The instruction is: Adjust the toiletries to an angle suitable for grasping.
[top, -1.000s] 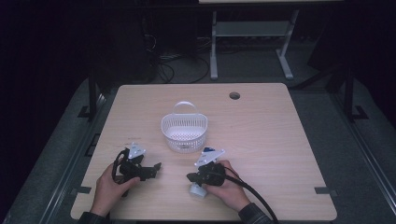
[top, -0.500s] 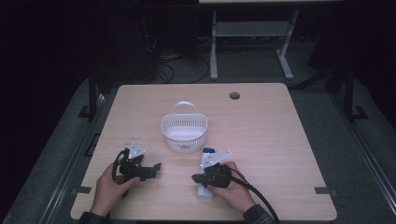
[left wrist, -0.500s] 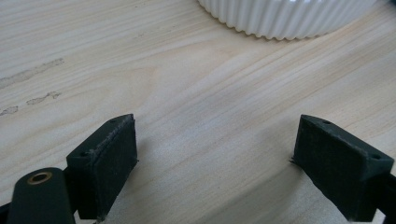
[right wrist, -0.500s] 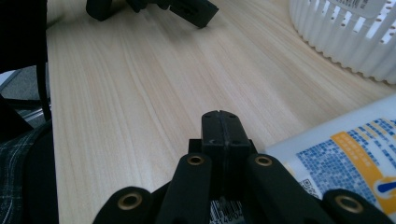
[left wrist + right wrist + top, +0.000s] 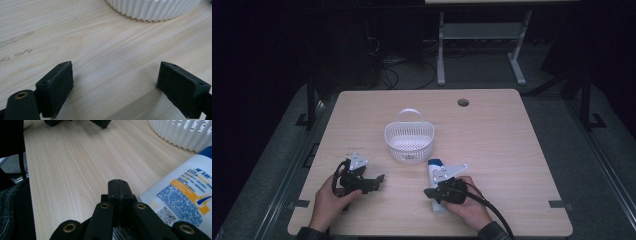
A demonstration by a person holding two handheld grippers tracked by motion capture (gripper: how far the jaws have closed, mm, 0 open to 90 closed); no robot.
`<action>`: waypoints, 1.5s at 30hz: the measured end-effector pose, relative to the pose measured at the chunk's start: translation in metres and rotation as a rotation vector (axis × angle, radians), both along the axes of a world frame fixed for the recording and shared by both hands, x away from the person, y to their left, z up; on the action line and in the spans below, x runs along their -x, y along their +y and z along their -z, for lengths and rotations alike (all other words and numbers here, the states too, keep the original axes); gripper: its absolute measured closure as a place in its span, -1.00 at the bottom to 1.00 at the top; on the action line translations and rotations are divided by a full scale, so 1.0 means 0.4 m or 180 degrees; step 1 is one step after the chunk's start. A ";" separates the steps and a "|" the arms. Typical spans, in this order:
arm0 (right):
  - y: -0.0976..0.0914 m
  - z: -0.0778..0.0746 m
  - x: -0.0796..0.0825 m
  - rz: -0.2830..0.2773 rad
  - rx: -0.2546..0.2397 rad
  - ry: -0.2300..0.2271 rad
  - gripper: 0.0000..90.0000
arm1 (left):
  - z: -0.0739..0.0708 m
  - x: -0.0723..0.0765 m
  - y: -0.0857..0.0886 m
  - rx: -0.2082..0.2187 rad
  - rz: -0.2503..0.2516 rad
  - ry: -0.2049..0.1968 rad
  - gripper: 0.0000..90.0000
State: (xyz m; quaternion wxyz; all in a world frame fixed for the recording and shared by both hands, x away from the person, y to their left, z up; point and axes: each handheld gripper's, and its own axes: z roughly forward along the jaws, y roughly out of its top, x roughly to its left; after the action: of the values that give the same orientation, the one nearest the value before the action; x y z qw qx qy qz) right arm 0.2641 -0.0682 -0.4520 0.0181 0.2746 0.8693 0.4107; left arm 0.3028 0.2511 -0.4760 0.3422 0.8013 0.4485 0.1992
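Observation:
A white bottle with blue and orange print and a blue cap lies flat on the table, cap end toward the white slotted basket. My right gripper rests over the bottle's near end and points left. In the right gripper view its jaws are shut together on nothing, with the bottle just beside them at the right. My left gripper lies on the table at the front left and points right. It is open with bare wood between its pads, and the basket stands just ahead.
The wooden table has a round cable hole at the back right. A cable trails from my right gripper off the near edge. Beyond the table's far edge are a dark floor and a white desk frame.
My right hand has shifted a little to the right and toward the near edge, jaws still shut. The left hand and the basket have stayed in place.

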 end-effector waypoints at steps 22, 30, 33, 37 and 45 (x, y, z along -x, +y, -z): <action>-0.076 -0.009 0.015 0.0153 0.0035 0.0000 1.00 | 0.000 0.000 0.001 -0.0010 0.0010 0.0005 -0.72; -0.110 -0.010 0.016 0.0233 0.0046 0.0007 1.00 | 0.000 0.000 0.000 -0.0002 0.0006 0.0003 -0.72; -0.122 -0.010 0.017 0.0247 0.0051 0.0001 1.00 | 0.000 0.000 0.000 0.0000 0.0004 0.0002 -0.72; -0.140 -0.010 0.020 0.0289 0.0057 0.0011 1.00 | 0.000 0.000 0.000 0.0004 0.0003 0.0001 -0.72; -0.179 -0.010 0.028 0.0394 0.0085 0.0039 1.00 | 0.000 0.000 0.000 -0.0001 0.0005 0.0003 -0.72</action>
State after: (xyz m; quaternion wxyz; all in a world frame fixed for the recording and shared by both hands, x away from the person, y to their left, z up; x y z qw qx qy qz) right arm 0.2529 -0.1400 -0.4481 0.0418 0.3300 0.8561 0.3955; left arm 0.3029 0.2512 -0.4759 0.3420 0.8018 0.4480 0.1987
